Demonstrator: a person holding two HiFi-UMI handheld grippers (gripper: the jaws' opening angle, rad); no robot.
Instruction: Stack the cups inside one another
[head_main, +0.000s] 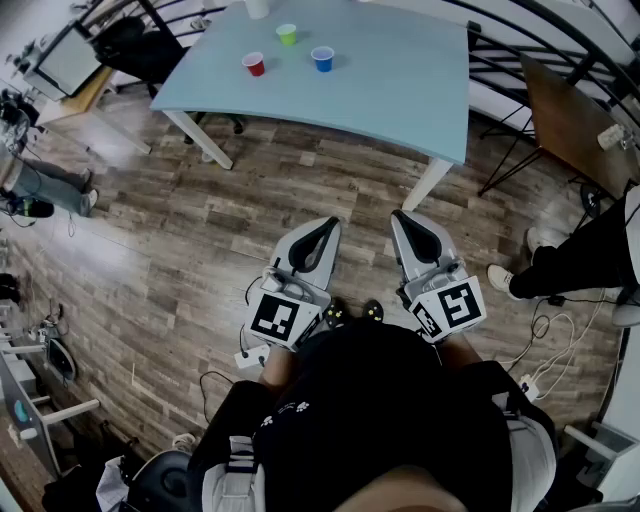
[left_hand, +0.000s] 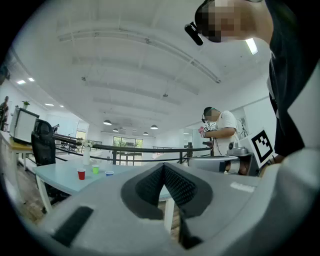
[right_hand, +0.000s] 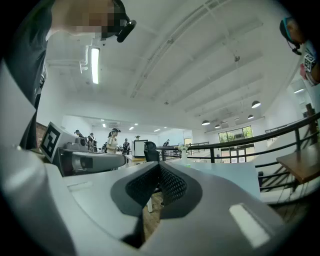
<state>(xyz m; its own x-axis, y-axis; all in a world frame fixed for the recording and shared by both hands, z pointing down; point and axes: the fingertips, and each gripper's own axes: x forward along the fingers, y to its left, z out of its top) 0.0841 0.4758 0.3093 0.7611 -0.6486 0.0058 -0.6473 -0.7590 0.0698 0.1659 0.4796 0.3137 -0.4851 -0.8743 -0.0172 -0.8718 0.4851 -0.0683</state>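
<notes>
Three small cups stand apart on the pale blue table (head_main: 400, 90): a red cup (head_main: 254, 64), a green cup (head_main: 287, 34) and a blue cup (head_main: 322, 59). The left gripper view shows them far off, the red cup (left_hand: 81, 174), green cup (left_hand: 95, 169) and blue cup (left_hand: 109, 173) in a row. My left gripper (head_main: 326, 226) and right gripper (head_main: 399, 217) are held level near my body over the floor, well short of the table. Both are shut with nothing between the jaws, as the left gripper (left_hand: 164, 166) and right gripper (right_hand: 159, 166) show in their own views.
A white object (head_main: 257, 8) stands at the table's far edge. Wooden floor lies between me and the table. A black railing (head_main: 540, 40) runs behind and to the right, by a brown board (head_main: 575, 120). A person's leg (head_main: 570, 262) is at right, an office chair (head_main: 135, 45) at left.
</notes>
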